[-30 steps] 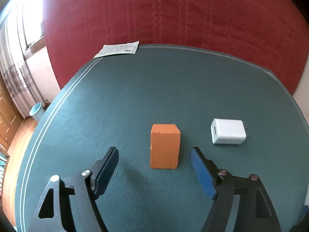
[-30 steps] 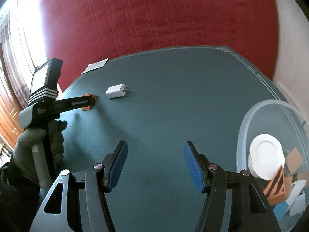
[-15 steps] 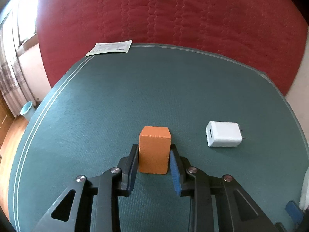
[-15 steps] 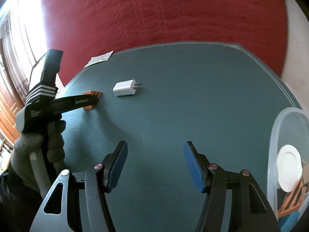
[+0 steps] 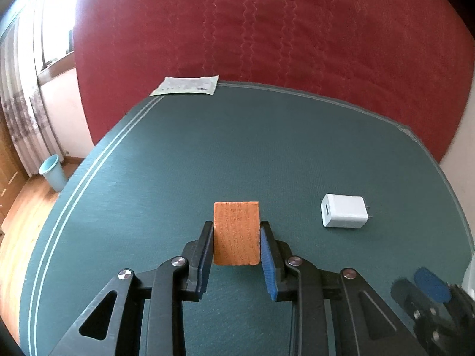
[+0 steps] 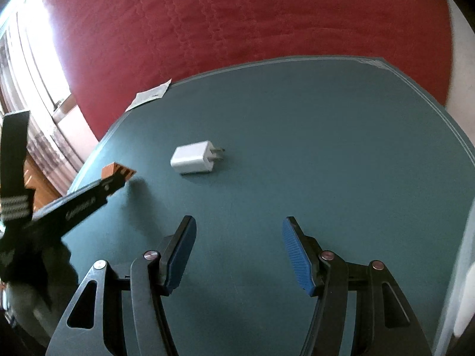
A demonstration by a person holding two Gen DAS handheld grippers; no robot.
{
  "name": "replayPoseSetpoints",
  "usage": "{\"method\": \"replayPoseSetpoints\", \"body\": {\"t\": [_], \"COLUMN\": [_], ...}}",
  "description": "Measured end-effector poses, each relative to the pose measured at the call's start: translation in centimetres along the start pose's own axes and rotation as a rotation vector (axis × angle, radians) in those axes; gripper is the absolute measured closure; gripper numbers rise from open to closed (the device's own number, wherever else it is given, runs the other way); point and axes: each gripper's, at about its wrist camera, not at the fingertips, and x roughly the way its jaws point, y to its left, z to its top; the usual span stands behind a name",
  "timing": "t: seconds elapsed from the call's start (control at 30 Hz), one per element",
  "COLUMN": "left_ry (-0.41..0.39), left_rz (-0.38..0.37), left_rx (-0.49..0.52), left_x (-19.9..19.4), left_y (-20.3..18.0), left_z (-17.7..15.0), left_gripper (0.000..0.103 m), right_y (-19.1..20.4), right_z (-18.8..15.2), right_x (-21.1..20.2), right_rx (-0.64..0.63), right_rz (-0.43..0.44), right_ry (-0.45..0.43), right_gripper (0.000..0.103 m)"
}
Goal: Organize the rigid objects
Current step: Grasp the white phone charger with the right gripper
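Note:
An orange block (image 5: 236,233) stands on the green table mat (image 5: 207,148), and my left gripper (image 5: 236,226) is shut on it, both pads pressing its sides. In the right wrist view the same block (image 6: 111,170) shows at the tip of the left gripper (image 6: 118,178). A white plug-in charger (image 5: 344,215) lies to the right of the block, prongs pointing right. My right gripper (image 6: 239,222) hangs open and holds nothing, with the charger (image 6: 194,157) ahead of it and slightly left. One blurred blue pad of the right gripper (image 5: 430,281) shows at the lower right of the left wrist view.
A flat paper packet (image 5: 187,85) lies at the mat's far left edge. A red quilted cover (image 5: 267,29) rises behind the table. A light blue bin (image 5: 53,172) stands on the wooden floor to the left. A clear container's rim (image 6: 463,267) sits at the right edge.
My left jaws have closed from wide apart onto the orange block. My right gripper has moved left toward the charger, and the clear container has slid almost out of its view.

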Motion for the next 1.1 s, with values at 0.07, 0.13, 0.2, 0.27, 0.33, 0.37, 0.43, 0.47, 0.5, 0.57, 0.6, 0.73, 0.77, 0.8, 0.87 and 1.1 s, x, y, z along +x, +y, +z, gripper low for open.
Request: {"method": "replayPoseSetpoints", "body": {"t": [0.07,0.13,0.2,0.27,0.33,0.37,0.43,0.47,0.5,0.57,0.6,0.73,0.77,0.8,0.87,1.1], "left_ry": [-0.004,-0.006,-0.005,-0.002,0.002,0.005,0.011,0.012,0.012,0.012,0.012,0.016,0.017,0.018,0.019,0.026], "left_rz": [0.01,0.019,0.031,0.043,0.055,0.061,0.067,0.067,0.069,0.07,0.071,0.075,0.075,0.077,0.074,0.074], "left_rx": [-0.001,-0.008,-0.02,-0.034,-0.05,-0.056,-0.069,-0.072,-0.077,-0.079,-0.079,-0.079,-0.078,-0.078,-0.073,-0.067], "left_x": [-0.2,-0.2,-0.2,-0.2,-0.1,0.0,0.1,0.1,0.1,0.0,0.1,0.3,0.2,0.3,0.2,0.4], "left_y": [0.1,0.3,0.5,0.8,1.1,1.3,1.6,1.8,1.9,1.9,1.9,1.9,1.9,1.9,2.0,2.0], "left_z": [-0.1,-0.1,-0.1,-0.1,-0.1,-0.1,-0.1,0.0,0.0,-0.1,-0.1,-0.1,-0.1,-0.2,-0.2,-0.3], "left_gripper": [0.072,0.072,0.072,0.072,0.072,0.072,0.072,0.072,0.072,0.072,0.072,0.072,0.072,0.072,0.072,0.072], "right_y": [0.3,0.6,0.8,1.2,1.6,1.9,2.5,2.7,2.9,3.2,3.4,3.8,3.9,3.9,4.3,5.3], "right_z": [0.8,1.3,1.9,2.5,2.9,3.1,3.4,3.4,3.6,3.9,4.1,4.3,4.4,4.5,4.6,4.5], "right_x": [0.9,1.5,2.3,3.2,3.6,3.8,4.5,4.6,4.9,5.6,5.9,6.1,6.2,6.3,6.5,7.0], "right_rx": [-0.008,-0.012,-0.014,-0.018,-0.029,-0.038,-0.054,-0.057,-0.062,-0.07,-0.077,-0.105,-0.11,-0.115,-0.135,-0.179], "right_rz": [0.013,0.022,0.029,0.037,0.041,0.042,0.037,0.034,0.029,0.024,0.019,0.007,-0.001,-0.004,-0.018,-0.066], "right_ry": [0.001,0.004,0.011,0.021,0.026,0.029,0.03,0.029,0.028,0.033,0.032,0.029,0.026,0.026,0.028,0.031], "right_gripper": [0.041,0.041,0.041,0.041,0.039,0.038,0.034,0.034,0.033,0.033,0.032,0.032,0.032,0.032,0.032,0.041]}}
